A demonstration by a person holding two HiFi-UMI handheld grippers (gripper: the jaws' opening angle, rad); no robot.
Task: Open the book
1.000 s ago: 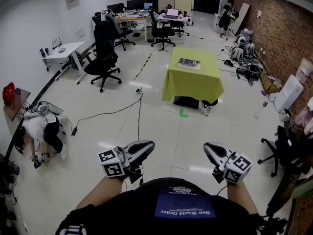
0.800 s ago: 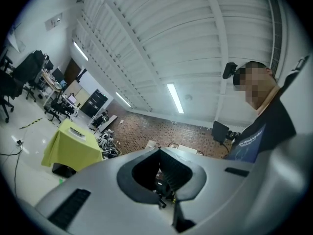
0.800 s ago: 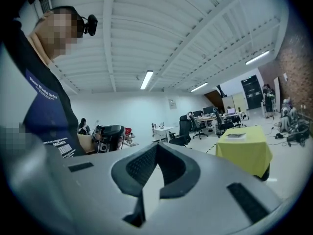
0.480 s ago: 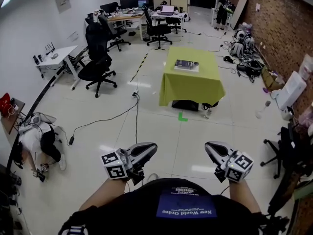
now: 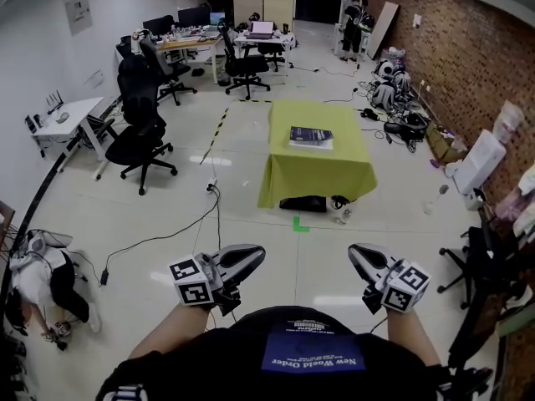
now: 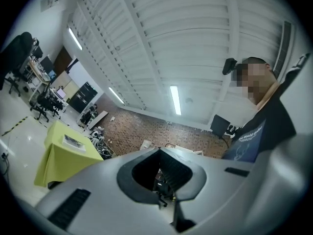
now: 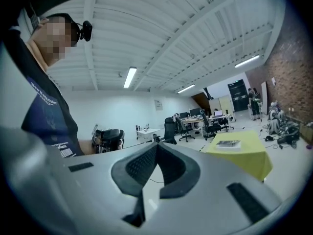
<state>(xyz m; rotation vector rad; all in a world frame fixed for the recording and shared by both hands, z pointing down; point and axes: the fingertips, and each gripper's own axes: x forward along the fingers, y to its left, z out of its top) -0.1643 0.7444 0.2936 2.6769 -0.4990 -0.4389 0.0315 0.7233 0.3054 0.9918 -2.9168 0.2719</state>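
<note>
On the blue patch [image 5: 313, 353] of my dark shirt [image 5: 209, 368] I read "New World Order", upside down in the head view, with a line of smaller print above it too fine to read. The book [image 5: 311, 137] cover and the wall notice [image 5: 79, 13] carry print I cannot make out.

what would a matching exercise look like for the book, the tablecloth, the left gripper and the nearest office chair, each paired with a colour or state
Column one:
1. book
2. tablecloth
3. left gripper
4. office chair

Column two:
a. shut, nothing between its jaws
b. yellow-green
c. black
d. closed, lying flat

Pairs: 1-d, 2-b, 3-a, 4-c
</note>
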